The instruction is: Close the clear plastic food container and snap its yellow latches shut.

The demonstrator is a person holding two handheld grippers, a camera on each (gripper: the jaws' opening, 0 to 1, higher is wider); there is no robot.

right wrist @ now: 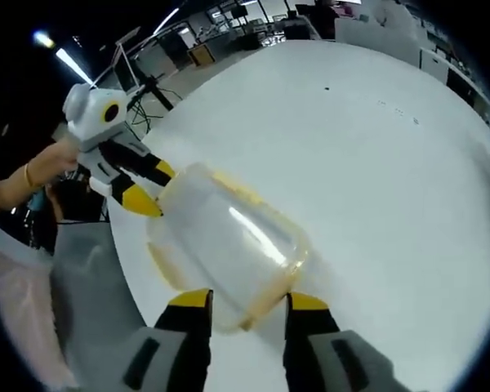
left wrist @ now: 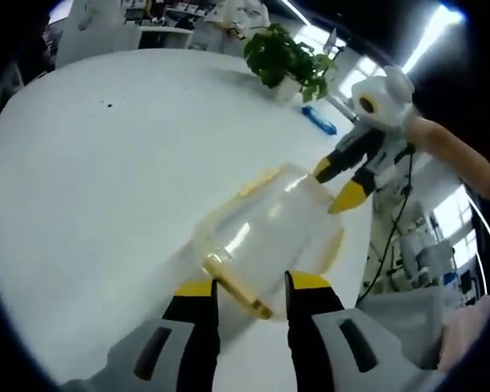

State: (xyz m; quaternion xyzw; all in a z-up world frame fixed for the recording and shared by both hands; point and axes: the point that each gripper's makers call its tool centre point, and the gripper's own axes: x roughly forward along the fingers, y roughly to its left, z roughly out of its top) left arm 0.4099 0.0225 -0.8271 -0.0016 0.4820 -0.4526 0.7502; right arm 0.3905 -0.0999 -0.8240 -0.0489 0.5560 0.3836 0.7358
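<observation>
The clear plastic container (left wrist: 265, 233) with yellow trim rests on the white table (left wrist: 98, 171), lid side up. A yellow latch (left wrist: 233, 286) sticks out at its near end, between the spread jaws of my left gripper (left wrist: 251, 286), which is open. At the far end, my right gripper (left wrist: 336, 183) is open, its yellow tips against the container's edge. In the right gripper view, the container (right wrist: 229, 245) reaches in between the open jaws of my right gripper (right wrist: 249, 300), and my left gripper (right wrist: 151, 186) touches the far end.
A potted plant (left wrist: 286, 57) and a blue object (left wrist: 319, 120) stand near the table's far edge. The person's arm (left wrist: 461, 159) and hand (right wrist: 33, 175) hold the grippers. The table edge (right wrist: 126, 269) runs close behind the container. Desks and equipment fill the room beyond.
</observation>
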